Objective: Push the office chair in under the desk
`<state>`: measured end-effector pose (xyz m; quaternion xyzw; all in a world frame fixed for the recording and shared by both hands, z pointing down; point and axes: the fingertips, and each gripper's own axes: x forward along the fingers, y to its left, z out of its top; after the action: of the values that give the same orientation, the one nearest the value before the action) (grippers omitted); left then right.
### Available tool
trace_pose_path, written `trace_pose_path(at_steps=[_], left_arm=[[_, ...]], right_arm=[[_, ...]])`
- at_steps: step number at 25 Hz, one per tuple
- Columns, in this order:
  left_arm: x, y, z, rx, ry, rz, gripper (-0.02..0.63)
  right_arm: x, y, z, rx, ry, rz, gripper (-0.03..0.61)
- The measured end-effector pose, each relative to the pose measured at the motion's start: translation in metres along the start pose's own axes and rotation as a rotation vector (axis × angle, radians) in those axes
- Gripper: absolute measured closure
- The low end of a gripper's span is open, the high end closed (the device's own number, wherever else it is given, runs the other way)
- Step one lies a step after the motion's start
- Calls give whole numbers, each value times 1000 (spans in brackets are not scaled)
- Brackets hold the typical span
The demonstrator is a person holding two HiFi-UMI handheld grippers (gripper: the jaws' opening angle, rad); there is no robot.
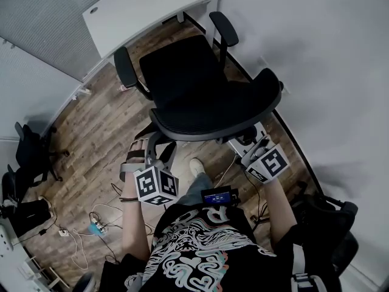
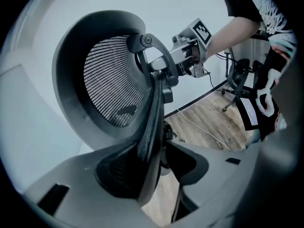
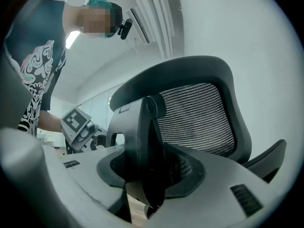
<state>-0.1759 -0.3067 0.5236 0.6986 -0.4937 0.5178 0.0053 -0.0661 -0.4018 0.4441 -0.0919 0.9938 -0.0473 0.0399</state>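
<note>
We are standing behind the office chair [image 1: 194, 84] on the wooden floor [image 1: 97, 132], near the floor's right edge by the wall. Its seat is facing the white desk [image 1: 146, 8] in the floor's far corner, with the seat's front near the desk's edge and not under it. Our left gripper [image 2: 156, 163] is clamping the left strut [image 2: 154, 108] behind the mesh backrest [image 1: 219, 117], the jaws standing wide around it. Our right gripper [image 3: 149, 172] is gripping the right strut [image 3: 145, 141] the same way, pointing level at the backrest.
</note>
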Motion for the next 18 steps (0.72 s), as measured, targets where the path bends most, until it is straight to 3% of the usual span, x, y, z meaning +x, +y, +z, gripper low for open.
trace_pose_path(at_steps=[9,18], left_arm=[[13,11,9,-16,-5,-20,415],[12,6,4,-12,31,-60,425]], right_arm=[[10,-22,2,9,-7,11,405],[9,-17,-2,11,17,29,405]])
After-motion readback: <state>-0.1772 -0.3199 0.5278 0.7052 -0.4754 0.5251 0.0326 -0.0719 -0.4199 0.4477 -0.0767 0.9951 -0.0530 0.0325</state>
